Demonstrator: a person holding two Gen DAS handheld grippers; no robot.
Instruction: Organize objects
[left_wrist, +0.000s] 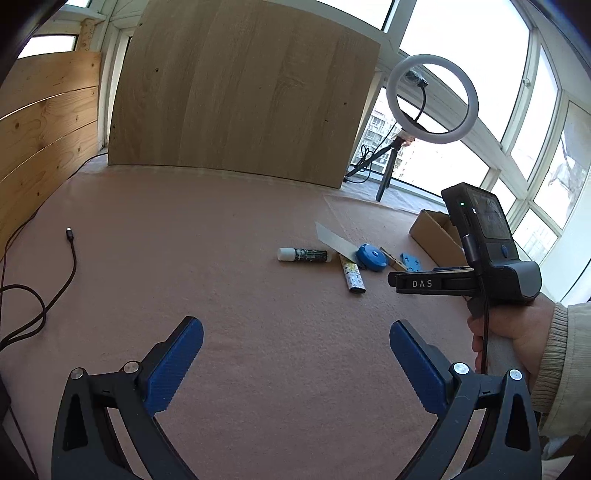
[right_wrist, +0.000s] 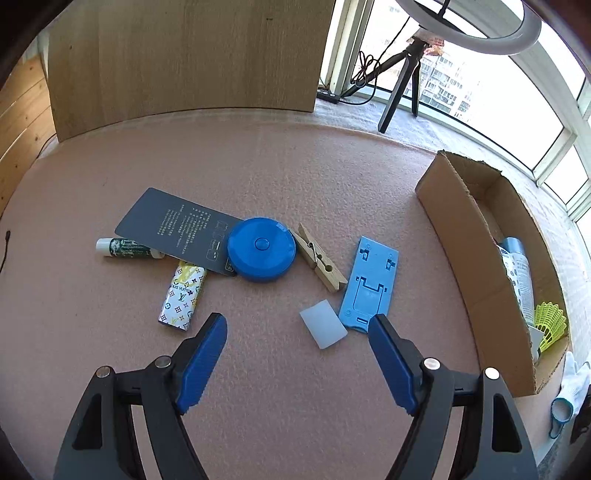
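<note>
The right gripper (right_wrist: 297, 363) stands wide apart and empty, above the small translucent white plastic tab (right_wrist: 323, 328); the left gripper (left_wrist: 295, 363) is likewise spread wide with nothing held. The tab lies flat just beside the blue plastic phone stand (right_wrist: 369, 284), with the open brown cardboard box (right_wrist: 458, 251) beyond that stand; it looks light, thin and slippery, best pinched across its short edges. The pink felt tabletop (right_wrist: 258, 166) should give friction; bright windows stand behind the box.

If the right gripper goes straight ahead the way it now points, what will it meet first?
Probably the small translucent white piece, lying on the pink mat just past the open right gripper, towards its right finger. Depth is hard to judge; it might reach bare mat first.
</note>
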